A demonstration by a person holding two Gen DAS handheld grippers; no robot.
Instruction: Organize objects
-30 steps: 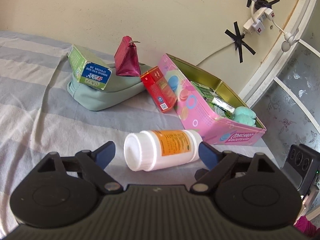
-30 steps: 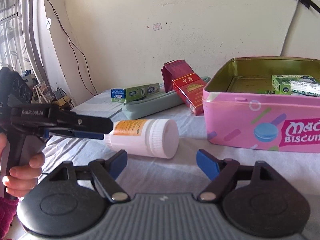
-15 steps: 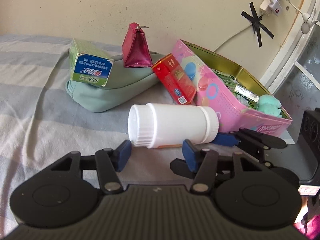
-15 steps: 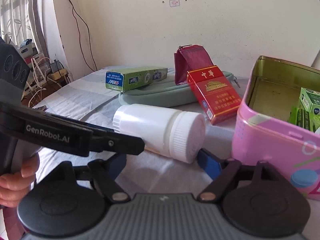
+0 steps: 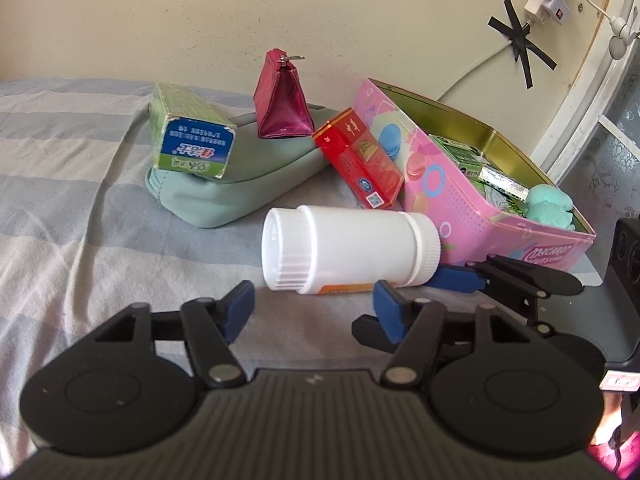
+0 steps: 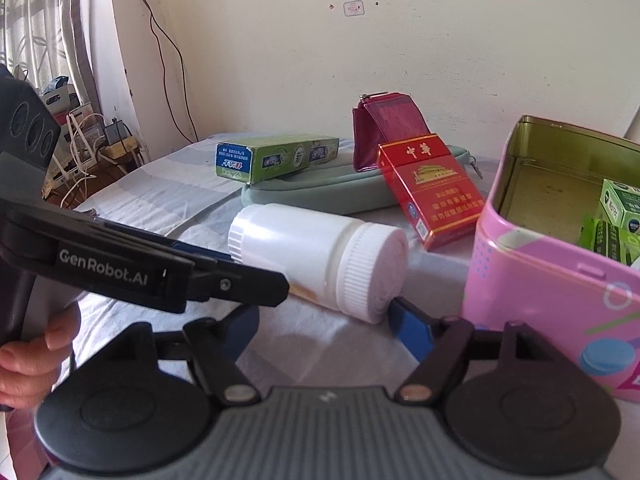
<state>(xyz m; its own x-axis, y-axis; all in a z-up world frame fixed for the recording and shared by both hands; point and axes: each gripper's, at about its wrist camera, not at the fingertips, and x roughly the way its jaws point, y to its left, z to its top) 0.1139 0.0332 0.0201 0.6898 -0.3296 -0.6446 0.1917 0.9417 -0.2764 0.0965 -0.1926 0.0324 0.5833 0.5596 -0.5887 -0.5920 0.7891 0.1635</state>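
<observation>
left claw (image 5: 314,307) apart, right claw (image 6: 322,326) apart; both flank lying white bottle (image 5: 348,254) on bed (image 5: 60,200), likely for lifting into pink tin (image 6: 552,280).

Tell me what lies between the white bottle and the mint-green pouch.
Only bare striped bedsheet separates the white bottle from the mint-green pouch, clearest in the left wrist view. The red cigarette pack stands off to the side, leaning on the pink tin.
</observation>
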